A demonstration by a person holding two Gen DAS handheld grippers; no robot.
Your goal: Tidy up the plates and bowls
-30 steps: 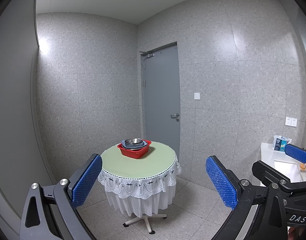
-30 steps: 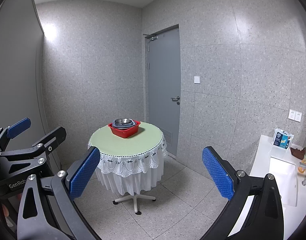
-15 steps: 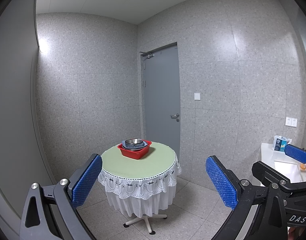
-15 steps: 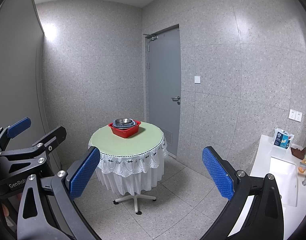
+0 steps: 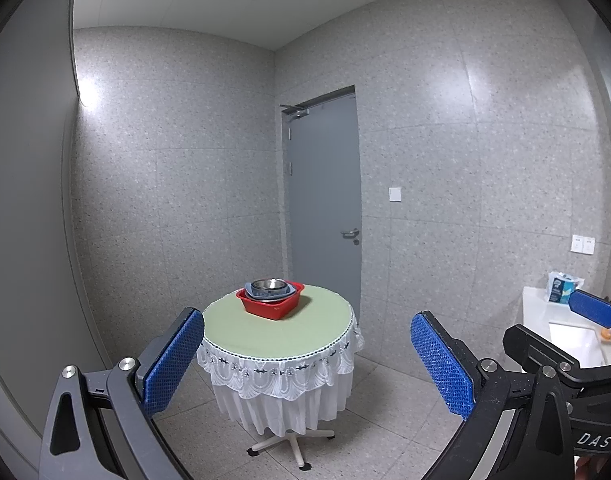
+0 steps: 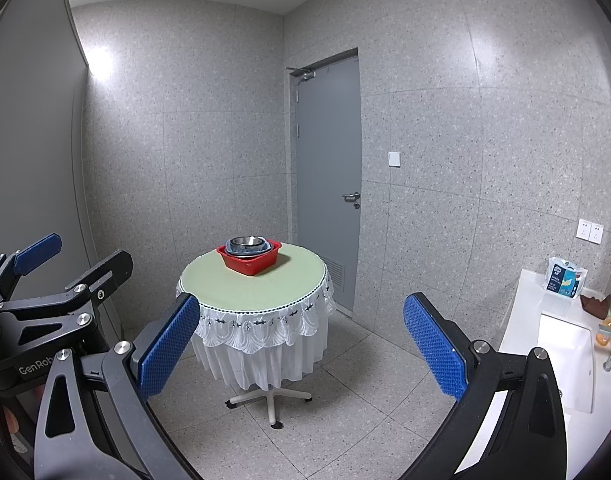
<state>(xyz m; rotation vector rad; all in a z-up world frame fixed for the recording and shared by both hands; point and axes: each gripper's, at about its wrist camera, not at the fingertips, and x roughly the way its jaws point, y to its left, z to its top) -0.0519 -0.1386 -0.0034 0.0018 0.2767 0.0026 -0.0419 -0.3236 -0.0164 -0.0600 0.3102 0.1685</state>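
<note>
A red plastic basin (image 5: 270, 305) stands on a round table (image 5: 241, 332) with a green top and white lace skirt. In it lie a blue-grey dish and a metal bowl (image 5: 268, 283). The same basin (image 6: 250, 258) and metal bowl (image 6: 247, 241) show in the right wrist view. My left gripper (image 5: 305, 364) is open and empty, well short of the table. My right gripper (image 6: 299, 346) is open and empty too, also far from the table. Each gripper shows at the edge of the other's view.
A grey door (image 5: 325, 200) is behind the table. A white counter with a sink (image 6: 565, 356) runs along the right wall, with a tissue pack (image 6: 563, 278) on it. Tiled floor (image 6: 345, 420) lies between me and the table. A grey wall stands at the left.
</note>
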